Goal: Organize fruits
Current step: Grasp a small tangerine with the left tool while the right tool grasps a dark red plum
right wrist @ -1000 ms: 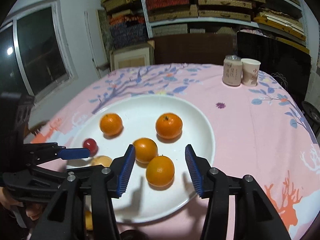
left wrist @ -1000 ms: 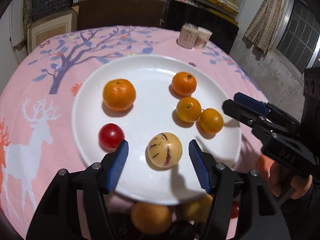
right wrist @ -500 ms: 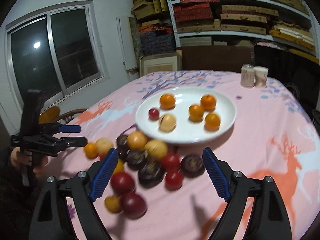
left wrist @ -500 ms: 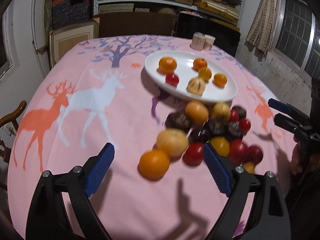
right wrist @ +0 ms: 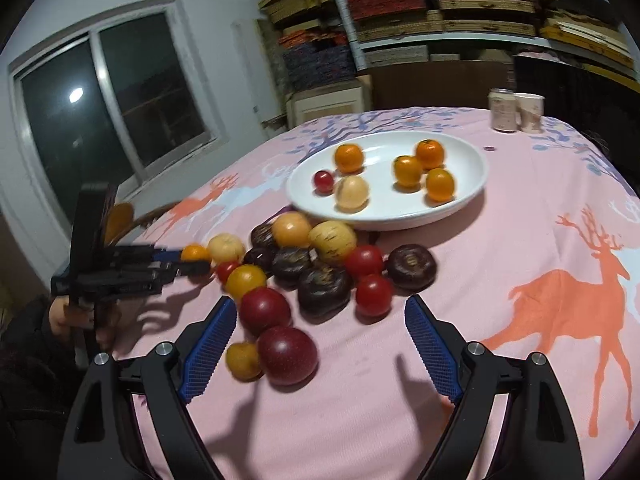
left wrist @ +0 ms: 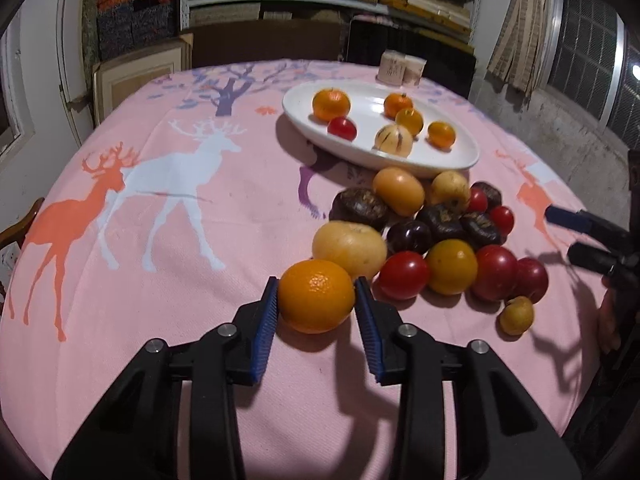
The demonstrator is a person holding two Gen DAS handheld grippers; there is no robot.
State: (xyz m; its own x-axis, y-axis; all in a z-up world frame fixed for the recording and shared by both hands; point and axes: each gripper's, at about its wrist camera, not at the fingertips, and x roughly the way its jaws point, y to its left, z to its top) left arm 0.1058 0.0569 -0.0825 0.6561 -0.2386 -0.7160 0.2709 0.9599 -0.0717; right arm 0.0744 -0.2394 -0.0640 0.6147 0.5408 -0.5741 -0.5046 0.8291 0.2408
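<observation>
1. Left tongs (left wrist: 316,304) just closed, blue pads pressed on both sides of an orange (left wrist: 316,296) that sits on the pink table (left wrist: 160,280) at the near-left edge of the fruit heap.
2. Right tongs (right wrist: 316,316) spread wide, clamped on nothing, poised above the near end of the heap; a dark red plum (right wrist: 287,354) and a small yellow fruit (right wrist: 243,360) lying between the pads without touching them.
3. Loose heap on the deer-print cloth: red tomatoes, yellow and pale fruits, dark purple wrinkled fruits, packed close together just in front of the white plate (right wrist: 472,184).
4. On the plate: four oranges, one red tomato (right wrist: 323,181), one pale striped melon-like fruit (left wrist: 394,141), lying apart from one another.
5. Beyond the plate, a can (right wrist: 502,110) and a paper cup (right wrist: 530,112) standing side by side.
</observation>
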